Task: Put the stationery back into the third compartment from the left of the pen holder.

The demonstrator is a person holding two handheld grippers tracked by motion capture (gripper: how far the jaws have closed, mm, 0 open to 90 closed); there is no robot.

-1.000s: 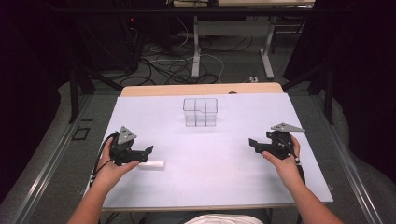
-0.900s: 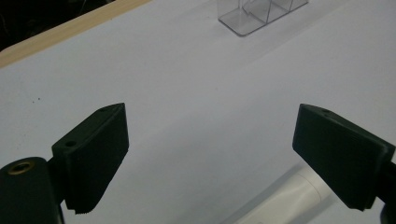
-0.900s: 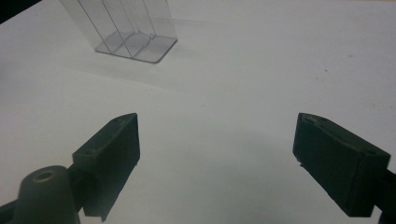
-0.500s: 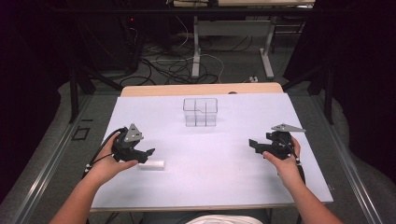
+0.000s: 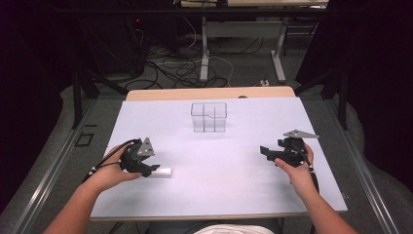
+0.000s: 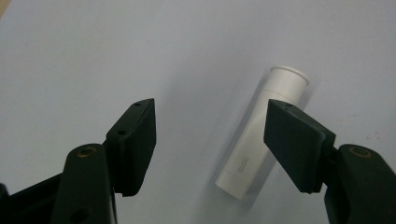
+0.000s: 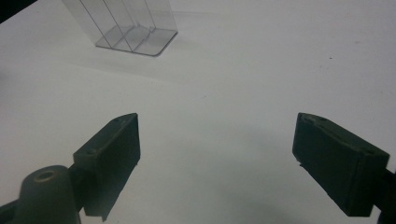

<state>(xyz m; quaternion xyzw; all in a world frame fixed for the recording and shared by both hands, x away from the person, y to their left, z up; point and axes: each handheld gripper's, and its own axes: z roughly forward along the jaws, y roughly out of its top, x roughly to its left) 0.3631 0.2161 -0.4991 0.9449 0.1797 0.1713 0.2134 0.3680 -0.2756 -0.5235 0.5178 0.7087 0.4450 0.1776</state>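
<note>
Lying flat on the white table (image 5: 234,195), a small white tube (image 6: 261,135) rests near the front left part of the surface, just beside the left gripper (image 6: 210,140). In the left gripper view the tube sits between the two black jaws, close against the right-hand jaw, while a clear gap separates it from the other. Those jaws have just been closing, yet they are not pressing on the tube. From above, the left gripper (image 5: 152,168) points toward the tube (image 5: 162,172). Well apart on the right, the right gripper (image 5: 263,150) hovers with jaws spread wide over bare table. A clear plastic divided box (image 5: 209,117) stands farther back, near the middle.
</note>
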